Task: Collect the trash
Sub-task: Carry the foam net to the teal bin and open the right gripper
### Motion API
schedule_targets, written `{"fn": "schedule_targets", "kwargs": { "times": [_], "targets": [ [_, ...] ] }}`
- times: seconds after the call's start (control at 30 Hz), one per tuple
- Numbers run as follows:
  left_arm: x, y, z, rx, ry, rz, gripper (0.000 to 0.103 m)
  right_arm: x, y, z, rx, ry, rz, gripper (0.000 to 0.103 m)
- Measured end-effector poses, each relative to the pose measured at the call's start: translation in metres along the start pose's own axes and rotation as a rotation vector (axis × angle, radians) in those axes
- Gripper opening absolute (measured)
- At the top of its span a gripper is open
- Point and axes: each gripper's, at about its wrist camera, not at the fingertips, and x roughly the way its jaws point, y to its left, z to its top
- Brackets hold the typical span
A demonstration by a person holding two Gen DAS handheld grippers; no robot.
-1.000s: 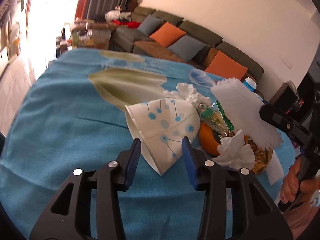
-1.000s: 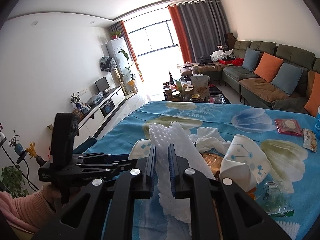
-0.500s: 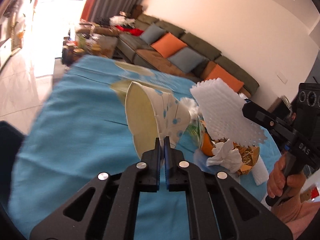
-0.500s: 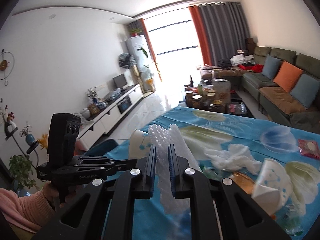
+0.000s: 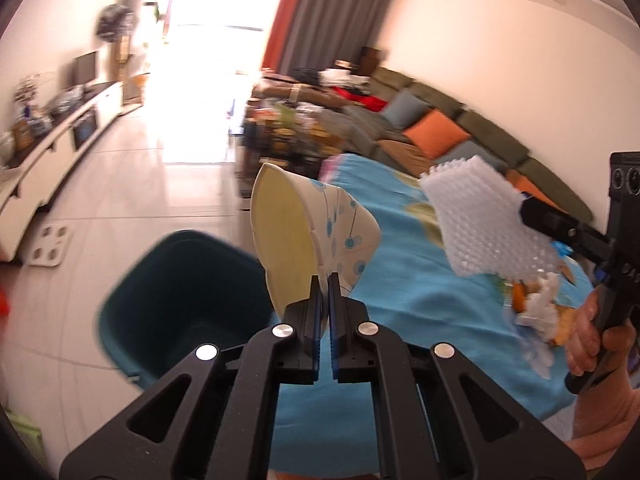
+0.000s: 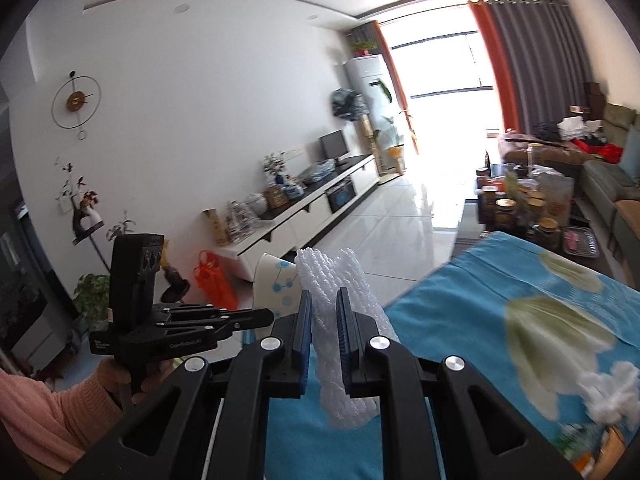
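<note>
paper cup (image 5: 316, 236) mouth toward bin (image 5: 180, 304)

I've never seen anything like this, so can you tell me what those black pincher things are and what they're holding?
A person holds two black grabbing tools, each with a camera looking along its two fingers. One picture comes from the left gripper, pinched shut on a crushed paper cup above a dark green bin on the floor. The other comes from the right gripper, squeezing white foam netting. On the blue tablecloth lie more tissues and wrappers.
</note>
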Motion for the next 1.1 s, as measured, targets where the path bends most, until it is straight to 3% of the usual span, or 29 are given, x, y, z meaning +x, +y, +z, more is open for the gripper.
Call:
{"fn": "schedule_targets", "kwargs": {
  "times": [0.27,0.43,0.67,0.97,1.1],
  "targets": [
    [-0.016,0.075,-0.005,-0.053,0.047,0.153,0.004,0.070,0.022,0.019,-0.027,0.050,0.104,0.011],
    [-0.016,0.100,-0.006,-0.054,0.096,0.200,0.004,0.120,0.028,0.016,0.002,0.116,0.150,0.011],
    [0.006,0.123,-0.015,-0.111,0.145,0.208,0.004,0.167,0.036,0.005,0.018,0.227,0.130,0.011],
    [0.046,0.116,-0.024,-0.167,0.171,0.205,0.009,0.195,0.034,-0.006,0.047,0.310,0.075,0.017],
    [0.044,0.111,-0.023,-0.172,0.146,0.216,0.015,0.180,0.031,-0.004,0.058,0.276,0.070,0.033]
  ]
}}
